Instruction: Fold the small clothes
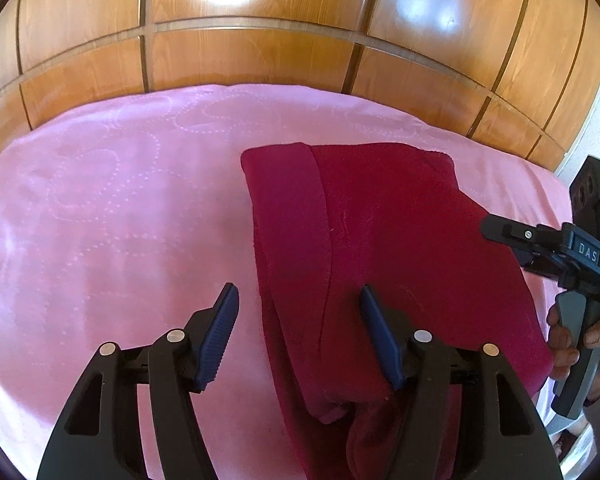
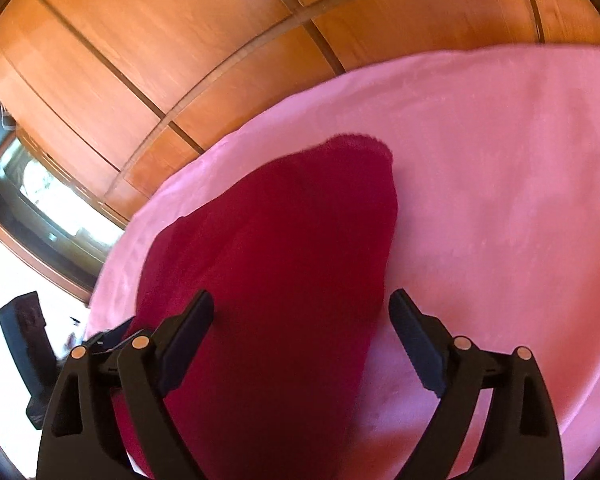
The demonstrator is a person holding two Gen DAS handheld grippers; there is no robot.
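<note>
Left wrist view showed the left gripper (image 1: 298, 330) with its jaws spread wide above the near part of a dark red garment (image 1: 396, 248), which lay folded on a pink quilted bedspread (image 1: 112, 216). One blue pad (image 1: 220, 336) hung over the bare bedspread, the other over the red cloth; neither pinched anything. At the right edge the right gripper (image 1: 496, 229) reached in over the garment's side, gripped by a hand (image 1: 568, 340) (whether its tip touched the cloth could not be told from here). Wooden panelling (image 1: 260, 52) stood behind the bed.

Right wrist view, somewhat blurred, showed the right gripper's jaws parted very wide, holding nothing. Its left finger (image 2: 188, 332) hung over the red garment, its right one over the pink bedspread just beside the garment's edge
</note>
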